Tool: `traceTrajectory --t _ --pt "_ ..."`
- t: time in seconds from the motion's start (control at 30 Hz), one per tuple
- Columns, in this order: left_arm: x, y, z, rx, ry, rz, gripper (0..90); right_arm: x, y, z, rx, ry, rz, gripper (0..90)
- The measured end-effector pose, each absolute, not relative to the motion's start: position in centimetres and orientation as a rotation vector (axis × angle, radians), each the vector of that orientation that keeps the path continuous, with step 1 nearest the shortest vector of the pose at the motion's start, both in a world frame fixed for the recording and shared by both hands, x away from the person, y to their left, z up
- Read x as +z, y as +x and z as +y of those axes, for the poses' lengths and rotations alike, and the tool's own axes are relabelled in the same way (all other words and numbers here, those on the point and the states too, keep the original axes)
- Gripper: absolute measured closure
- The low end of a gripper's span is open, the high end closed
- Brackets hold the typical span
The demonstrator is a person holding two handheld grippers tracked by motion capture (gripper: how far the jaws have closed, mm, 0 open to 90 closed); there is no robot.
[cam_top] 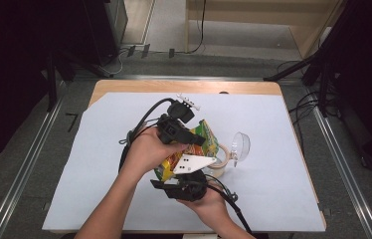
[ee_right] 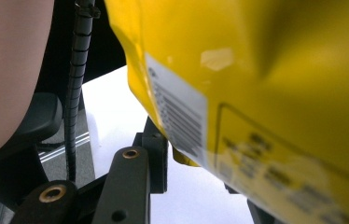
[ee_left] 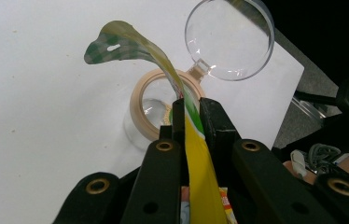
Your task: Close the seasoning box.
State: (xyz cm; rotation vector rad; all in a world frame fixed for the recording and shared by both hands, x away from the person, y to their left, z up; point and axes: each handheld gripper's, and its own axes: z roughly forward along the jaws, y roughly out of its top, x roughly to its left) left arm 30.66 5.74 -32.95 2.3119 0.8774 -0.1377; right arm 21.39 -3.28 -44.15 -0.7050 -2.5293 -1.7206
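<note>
on the left of the high view we see our left hand [cam_top: 146,149] wrapped over the left gripper [cam_top: 198,141], its cable looping back toward the far edge. the gripper is clenched on the top edge of the yellow snack bag [cam_top: 201,145]; in the left gripper view the two black jaws pinch the bag's [ee_left: 199,161] thin sealed strip, which curls up and away to the left. just beyond the jaws stands a glass jar [ee_left: 150,116] with a tan rim, and its clear hinged lid [ee_left: 229,38] hangs open to the right, so the jar sits directly behind the bag.

further right and nearer to us, our right hand [cam_top: 209,201] holds the right gripper [cam_top: 186,181] under the bag's lower end. in the right gripper view the bag [ee_right: 266,93] lies across the jaws; one jaw touches its lower edge, but we cannot tell whether the pair grips it.

everything rests above a white sheet [cam_top: 99,189] on a wooden table [cam_top: 139,85], with grey floor and cables around.
</note>
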Motion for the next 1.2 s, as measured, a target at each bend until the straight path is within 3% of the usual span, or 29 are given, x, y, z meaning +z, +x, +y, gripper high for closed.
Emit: traceTrajectory --t 0.33,1.2 --pt "-33.3 32.2 6.6 -0.23 2.271 0.914 81.9 -43.7 21.9 -3.3 -1.695 -0.7 -2.522 69.2" --pt "-33.6 32.7 7.3 -0.254 2.233 0.957 78.9 -43.6 21.8 -3.0 -1.688 -0.683 -2.546 69.0"
